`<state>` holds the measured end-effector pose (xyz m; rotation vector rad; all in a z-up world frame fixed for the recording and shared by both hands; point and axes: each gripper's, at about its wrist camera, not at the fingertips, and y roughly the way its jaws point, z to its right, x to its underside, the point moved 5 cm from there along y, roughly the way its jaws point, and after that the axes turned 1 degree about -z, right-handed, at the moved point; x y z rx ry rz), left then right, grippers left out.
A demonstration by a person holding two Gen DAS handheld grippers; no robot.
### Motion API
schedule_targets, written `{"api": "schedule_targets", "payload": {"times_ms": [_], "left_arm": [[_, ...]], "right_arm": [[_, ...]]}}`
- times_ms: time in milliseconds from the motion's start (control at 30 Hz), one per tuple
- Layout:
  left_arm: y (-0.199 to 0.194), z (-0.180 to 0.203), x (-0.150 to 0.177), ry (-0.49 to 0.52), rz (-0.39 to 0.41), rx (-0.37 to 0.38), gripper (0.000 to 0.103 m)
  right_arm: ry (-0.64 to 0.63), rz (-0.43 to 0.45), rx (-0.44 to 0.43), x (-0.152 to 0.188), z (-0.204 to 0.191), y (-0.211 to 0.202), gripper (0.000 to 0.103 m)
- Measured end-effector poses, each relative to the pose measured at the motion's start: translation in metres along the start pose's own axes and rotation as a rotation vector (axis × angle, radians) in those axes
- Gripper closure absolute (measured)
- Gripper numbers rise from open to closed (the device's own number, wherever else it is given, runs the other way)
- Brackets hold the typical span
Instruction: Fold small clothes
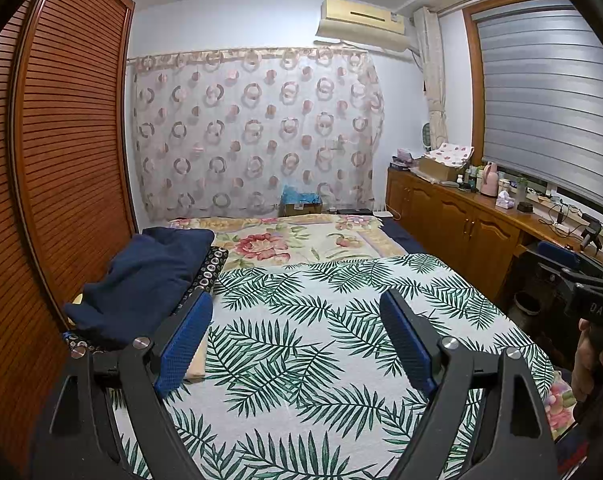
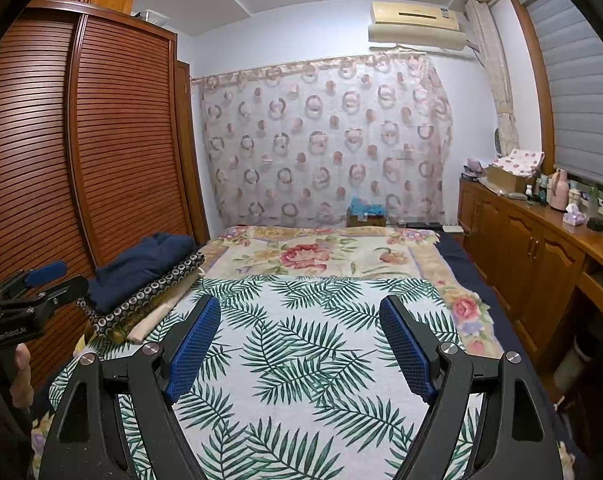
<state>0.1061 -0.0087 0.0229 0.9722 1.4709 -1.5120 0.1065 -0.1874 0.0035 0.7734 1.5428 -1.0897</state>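
A stack of folded clothes lies on the bed's left side: a navy garment (image 1: 141,276) (image 2: 141,264) on top, a dark circle-patterned piece (image 1: 213,266) (image 2: 153,296) under it, a cream piece (image 2: 157,316) at the bottom. My left gripper (image 1: 297,312) hovers open above the palm-leaf sheet (image 1: 321,340), its left pad close beside the stack. My right gripper (image 2: 299,316) is open too, over the same sheet (image 2: 301,360), with nothing between its fingers. Each gripper shows at the edge of the other's view, held by a hand (image 1: 589,360) (image 2: 17,372).
A flowered blanket (image 1: 293,240) covers the far half of the bed. A louvred wooden wardrobe (image 2: 81,152) stands along the left. A wooden cabinet (image 2: 541,248) with bottles and boxes runs along the right under the window blind. A patterned curtain (image 1: 253,132) hangs on the far wall.
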Motion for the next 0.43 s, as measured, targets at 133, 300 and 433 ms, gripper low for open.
{"api": "schedule_targets", "payload": {"times_ms": [133,300,433], "left_arm": [[-0.0017,0.0013,-0.0011,0.004,0.002,-0.005,0.017],[-0.0023,0.0013,-0.0019,0.003,0.002,-0.003,0.017],[-0.0022,0.0015,-0.0014,0.003,0.002,-0.003,0.017]], "right_arm": [[0.000,0.000,0.000,0.0000,0.0002,-0.0002,0.020],[0.001,-0.002,-0.002,0.0013,0.0017,-0.0009,0.020],[0.000,-0.001,-0.001,0.0008,0.0021,-0.0011,0.020]]}}
